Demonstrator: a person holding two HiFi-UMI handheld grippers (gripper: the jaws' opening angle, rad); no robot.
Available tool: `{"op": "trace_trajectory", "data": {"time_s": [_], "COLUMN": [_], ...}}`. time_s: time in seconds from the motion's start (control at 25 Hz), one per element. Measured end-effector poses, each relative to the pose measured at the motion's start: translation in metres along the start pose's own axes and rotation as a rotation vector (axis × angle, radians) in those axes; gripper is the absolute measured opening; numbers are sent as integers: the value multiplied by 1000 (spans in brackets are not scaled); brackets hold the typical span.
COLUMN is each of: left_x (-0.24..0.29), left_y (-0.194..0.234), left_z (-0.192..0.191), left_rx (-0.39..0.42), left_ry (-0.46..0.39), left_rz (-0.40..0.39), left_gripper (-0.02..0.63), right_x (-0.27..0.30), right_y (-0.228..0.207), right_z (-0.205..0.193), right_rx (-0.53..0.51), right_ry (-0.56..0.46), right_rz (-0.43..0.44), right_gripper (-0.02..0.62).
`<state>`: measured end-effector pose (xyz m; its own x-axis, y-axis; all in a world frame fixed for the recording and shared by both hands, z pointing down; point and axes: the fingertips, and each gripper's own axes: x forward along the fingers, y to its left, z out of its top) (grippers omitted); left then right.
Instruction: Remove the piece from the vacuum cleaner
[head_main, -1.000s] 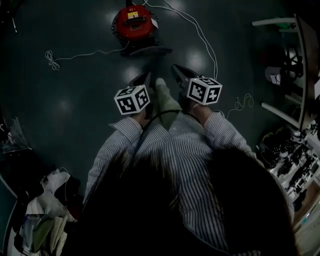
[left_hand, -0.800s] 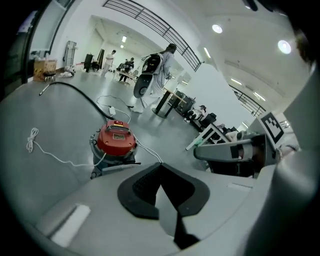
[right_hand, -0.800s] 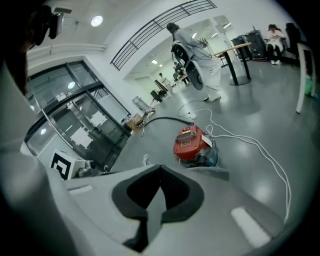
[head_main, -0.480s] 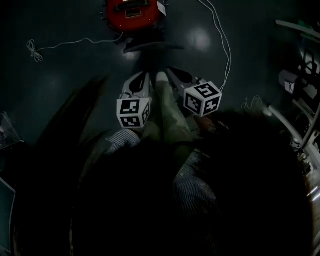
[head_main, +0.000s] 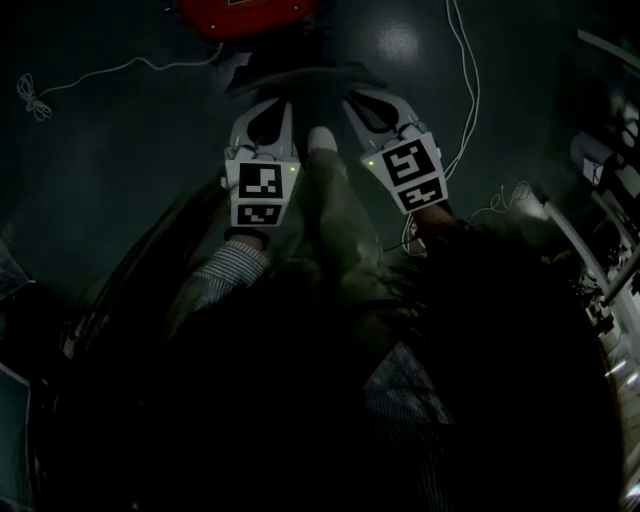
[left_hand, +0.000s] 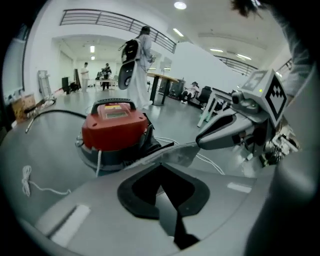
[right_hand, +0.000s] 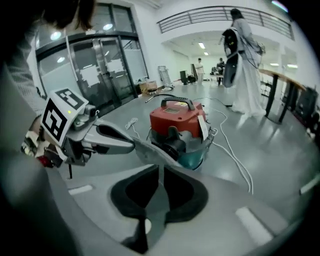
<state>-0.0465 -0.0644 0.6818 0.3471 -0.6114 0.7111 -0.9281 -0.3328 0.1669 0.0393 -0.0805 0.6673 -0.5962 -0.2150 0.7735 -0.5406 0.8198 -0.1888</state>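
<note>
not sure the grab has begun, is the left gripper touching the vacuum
Apart. The right gripper view shows bare floor between the tip of the left gripper and the vacuum. Its jaws are shut on nothing.

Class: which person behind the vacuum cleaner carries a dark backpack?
The nearest person, standing in a long white coat behind the red vacuum cleaner; the other people are far down the hall.

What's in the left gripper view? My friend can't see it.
A red vacuum cleaner sits on a grey floor, just ahead of the left gripper, whose jaws are shut on nothing. The right gripper reaches in from the right, its jaws opening and empty. Far behind, a person wears a backpack.
</note>
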Motion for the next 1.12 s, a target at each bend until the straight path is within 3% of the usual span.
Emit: {"op": "trace_trajectory", "data": {"time_s": [0.12, 0.2, 0.32, 0.44, 0.52, 0.68, 0.84, 1.12], "left_x": [11, 15, 23, 31, 34, 39, 38, 32], "left_y": [11, 18, 26, 28, 32, 34, 31, 22], "left_z": [12, 16, 11, -7, -13, -15, -17, -22], "left_rx": [186, 290, 409, 504, 555, 551, 538, 506], "left_ry": [13, 42, 120, 244, 284, 306, 331, 335], "left_rz": [25, 53, 70, 47, 57, 50, 22, -16], "left_gripper": [8, 132, 178, 179, 112, 80, 52, 35], "right_x": [12, 15, 21, 31, 37, 48, 51, 46], "right_y": [-13, -20, -21, -14, -15, -25, -29, -23], "right_z": [9, 11, 8, -7, -14, -15, -16, -18], "right_rx": [-157, -258, -387, -480, -510, -516, -495, -470], "right_ry": [30, 70, 130, 214, 254, 288, 315, 324], "right_rz": [-15, -41, -40, -12, -25, -72, -51, -32], "right_gripper": [31, 54, 69, 102, 120, 113, 35, 26]}}
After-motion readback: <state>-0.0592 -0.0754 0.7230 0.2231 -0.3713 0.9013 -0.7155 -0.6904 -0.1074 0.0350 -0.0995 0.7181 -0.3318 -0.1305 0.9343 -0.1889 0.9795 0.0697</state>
